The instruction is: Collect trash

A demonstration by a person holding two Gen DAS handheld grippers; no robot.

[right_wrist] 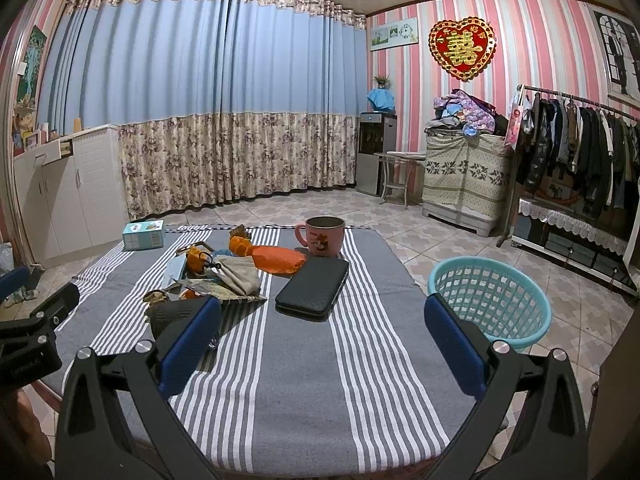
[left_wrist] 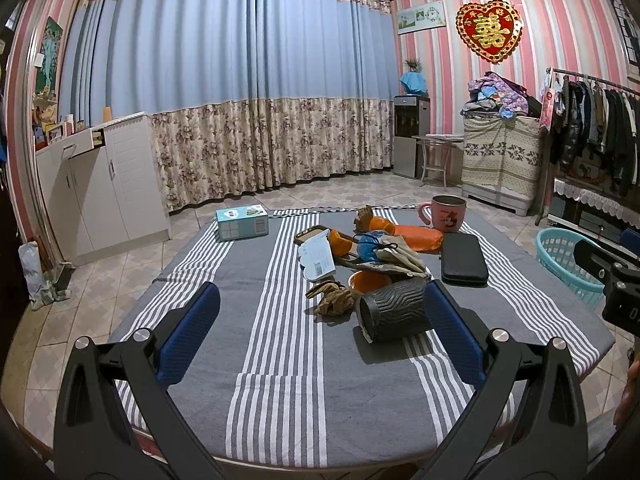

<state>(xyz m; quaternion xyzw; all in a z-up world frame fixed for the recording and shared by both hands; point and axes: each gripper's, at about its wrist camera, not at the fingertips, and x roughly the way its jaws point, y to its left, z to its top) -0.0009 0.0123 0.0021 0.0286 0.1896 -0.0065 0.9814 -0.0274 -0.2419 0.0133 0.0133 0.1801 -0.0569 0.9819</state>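
A heap of trash lies mid-table: a crumpled brown wrapper, orange peel, an orange packet, a white paper label, beige crumpled paper and a black ribbed cup on its side. The heap shows in the right wrist view too. A turquoise basket stands on the floor right of the table. My left gripper is open above the table's near part, its right finger beside the black cup. My right gripper is open and empty, near the front.
A pink mug, a black wallet case and a light-blue box lie on the striped grey tablecloth. White cabinets stand left, a clothes rack right, curtains behind.
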